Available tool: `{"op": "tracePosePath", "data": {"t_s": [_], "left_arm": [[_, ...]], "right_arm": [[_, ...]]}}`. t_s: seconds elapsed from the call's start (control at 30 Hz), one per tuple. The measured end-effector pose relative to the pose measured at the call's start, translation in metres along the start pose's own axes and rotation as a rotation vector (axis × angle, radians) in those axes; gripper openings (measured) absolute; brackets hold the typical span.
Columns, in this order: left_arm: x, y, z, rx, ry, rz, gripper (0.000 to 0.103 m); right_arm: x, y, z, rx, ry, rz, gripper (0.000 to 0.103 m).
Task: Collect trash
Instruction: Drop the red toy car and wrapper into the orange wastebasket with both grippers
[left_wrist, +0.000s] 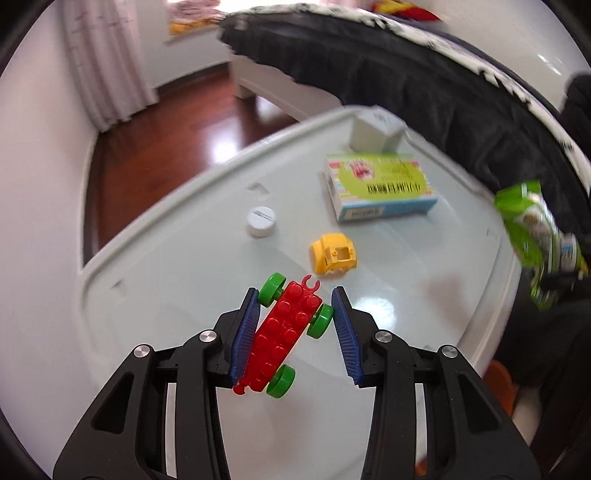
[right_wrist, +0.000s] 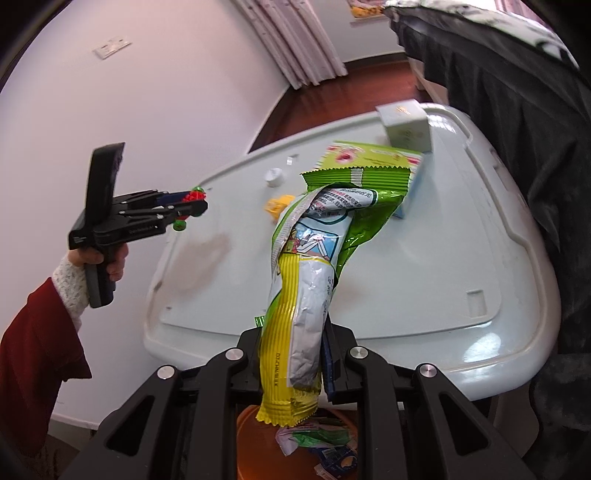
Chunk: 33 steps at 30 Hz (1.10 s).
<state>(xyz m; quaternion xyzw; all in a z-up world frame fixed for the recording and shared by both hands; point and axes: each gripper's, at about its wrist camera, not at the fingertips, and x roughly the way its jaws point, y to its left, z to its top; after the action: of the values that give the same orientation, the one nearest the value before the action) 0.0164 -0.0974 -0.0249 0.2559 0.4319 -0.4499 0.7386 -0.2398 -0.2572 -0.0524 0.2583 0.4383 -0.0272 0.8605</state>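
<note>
My left gripper (left_wrist: 295, 328) holds a red toy brick car with green wheels (left_wrist: 286, 332) above the grey lid's near edge; its blue pads (left_wrist: 245, 332) touch the car's left side and a right wheel. It also shows from the side in the right wrist view (right_wrist: 192, 208). My right gripper (right_wrist: 291, 354) is shut on a green, yellow and white snack wrapper (right_wrist: 310, 280), held upright over an orange bin (right_wrist: 258, 443) holding other wrappers. The wrapper also shows at the right edge of the left wrist view (left_wrist: 532, 236).
On the grey lid (left_wrist: 184, 258) lie a white bottle cap (left_wrist: 261, 220), a yellow toy cab (left_wrist: 334, 254), a flat green-and-blue carton (left_wrist: 380, 188) and a small grey box (left_wrist: 376, 129). A black fabric sofa edge (left_wrist: 406, 66) runs behind and to the right. Red wood floor lies to the left.
</note>
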Motion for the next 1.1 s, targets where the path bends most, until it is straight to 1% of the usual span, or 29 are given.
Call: {"op": "tracePosePath", "data": {"t_s": [0.03, 0.1, 0.13, 0.2, 0.33, 0.37, 0.43, 0.53, 0.6, 0.67, 0.77, 0.83, 0.87, 0.9, 1.0, 1.1], "left_arm": [[-0.015, -0.004, -0.004, -0.033, -0.007, 0.030, 0.040], [-0.030, -0.013, -0.005, -0.059, -0.017, 0.041, 0.040], [-0.042, -0.022, -0.009, -0.068, -0.025, 0.047, 0.040], [-0.065, -0.043, -0.018, -0.073, -0.040, 0.081, 0.040], [-0.099, -0.075, -0.035, -0.131, -0.055, 0.081, 0.040], [-0.108, -0.086, -0.040, -0.143, -0.061, 0.066, 0.040], [-0.125, -0.105, -0.051, -0.165, -0.076, 0.060, 0.040], [-0.147, -0.135, -0.073, -0.202, -0.103, 0.089, 0.040], [-0.149, -0.146, -0.086, -0.243, -0.099, 0.066, 0.040], [-0.145, -0.158, -0.106, -0.283, -0.075, 0.055, 0.040], [-0.134, -0.170, -0.136, -0.368, -0.036, 0.025, 0.040], [-0.126, -0.178, -0.153, -0.406, -0.007, 0.019, 0.040], [-0.120, -0.181, -0.161, -0.431, 0.016, 0.001, 0.040], [-0.114, -0.184, -0.168, -0.440, 0.038, -0.014, 0.040], [-0.093, -0.195, -0.184, -0.432, 0.116, -0.006, 0.040], [-0.080, -0.200, -0.193, -0.439, 0.154, -0.018, 0.040]], "right_arm": [[-0.003, 0.005, 0.000, -0.010, -0.005, 0.001, 0.021], [-0.013, 0.016, -0.001, -0.030, -0.014, 0.010, 0.021], [-0.017, 0.020, -0.001, -0.040, -0.019, 0.012, 0.021], [-0.029, 0.032, -0.003, -0.066, -0.035, 0.016, 0.021], [-0.051, 0.050, -0.013, -0.100, -0.049, 0.025, 0.021], [-0.057, 0.055, -0.018, -0.111, -0.051, 0.027, 0.021], [-0.069, 0.063, -0.027, -0.129, -0.055, 0.023, 0.021], [-0.085, 0.071, -0.046, -0.148, -0.049, 0.021, 0.021], [-0.090, 0.074, -0.062, -0.162, -0.030, 0.016, 0.022], [-0.092, 0.076, -0.079, -0.176, -0.002, 0.006, 0.022], [-0.087, 0.075, -0.110, -0.196, 0.070, -0.016, 0.022], [-0.082, 0.075, -0.126, -0.196, 0.110, -0.019, 0.022], [-0.077, 0.074, -0.136, -0.196, 0.137, -0.023, 0.022], [-0.071, 0.073, -0.145, -0.197, 0.163, -0.027, 0.022], [-0.056, 0.072, -0.166, -0.201, 0.225, -0.036, 0.022], [-0.040, 0.069, -0.174, -0.196, 0.266, -0.046, 0.022]]}}
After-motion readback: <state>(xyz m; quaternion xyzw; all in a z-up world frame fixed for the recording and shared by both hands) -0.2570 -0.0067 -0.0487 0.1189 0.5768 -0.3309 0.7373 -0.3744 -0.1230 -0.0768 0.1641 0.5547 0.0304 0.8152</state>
